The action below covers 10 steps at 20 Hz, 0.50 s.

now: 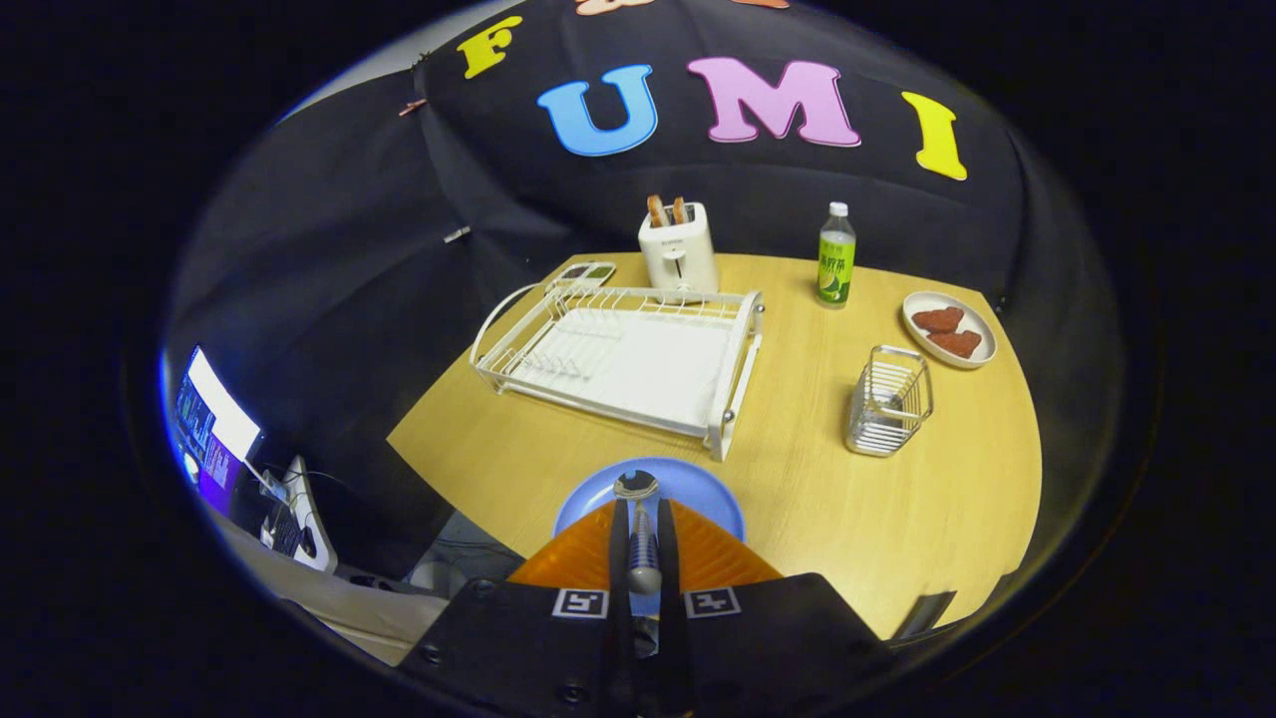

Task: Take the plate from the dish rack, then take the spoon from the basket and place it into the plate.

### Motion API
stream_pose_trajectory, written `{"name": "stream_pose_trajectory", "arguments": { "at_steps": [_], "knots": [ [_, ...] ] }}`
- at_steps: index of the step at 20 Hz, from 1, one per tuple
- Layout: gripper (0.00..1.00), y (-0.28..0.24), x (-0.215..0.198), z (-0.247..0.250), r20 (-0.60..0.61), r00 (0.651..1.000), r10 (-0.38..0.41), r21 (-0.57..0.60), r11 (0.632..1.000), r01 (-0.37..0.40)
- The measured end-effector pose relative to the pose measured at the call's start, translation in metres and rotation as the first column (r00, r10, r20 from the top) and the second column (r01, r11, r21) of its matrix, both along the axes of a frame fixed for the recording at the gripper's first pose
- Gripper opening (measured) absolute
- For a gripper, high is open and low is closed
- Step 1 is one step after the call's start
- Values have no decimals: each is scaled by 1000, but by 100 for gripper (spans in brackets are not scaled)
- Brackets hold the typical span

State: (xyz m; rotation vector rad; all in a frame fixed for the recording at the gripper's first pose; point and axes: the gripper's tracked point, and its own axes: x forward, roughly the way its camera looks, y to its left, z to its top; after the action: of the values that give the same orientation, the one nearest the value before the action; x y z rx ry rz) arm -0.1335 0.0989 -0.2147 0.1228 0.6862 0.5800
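tongs [643, 519]: orange fingers pressed in on a spoon, one on each side, pointing out over the plate
spoon [641, 543]: upright between the fingers, handle running back toward the camera, bowl end sticking out past the tips above the plate
plate [698, 489]: blue, flat on the counter at its near edge, right under the fingertips, partly hidden by them
counter [817, 499]: light wood, rounded front
dish rack [623, 354]: white wire with tray, beyond the plate, toward the left of the counter, slots hold no plate
basket [887, 401]: small wire basket, right of the rack, standing apart from it; can't tell what's inside
toaster [678, 251]: white, just behind the rack, two slices poking out of the top
bottle [835, 257]: green label, white cap, upright, right of the toaster
dish [948, 329]: pale oval dish behind the basket, two brown pieces on it
monitor [214, 429]: lit screen off the counter's left side, low down
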Motion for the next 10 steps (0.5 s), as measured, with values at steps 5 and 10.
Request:
{"name": "stream_pose_trajectory", "arguments": {
  "at_steps": [5,10],
  "knots": [
    [13,37,11,-57,-59,998,15,-72,997,-19],
    [13,49,22,-64,-51,998,29,-64,997,-32]
  ]
}}
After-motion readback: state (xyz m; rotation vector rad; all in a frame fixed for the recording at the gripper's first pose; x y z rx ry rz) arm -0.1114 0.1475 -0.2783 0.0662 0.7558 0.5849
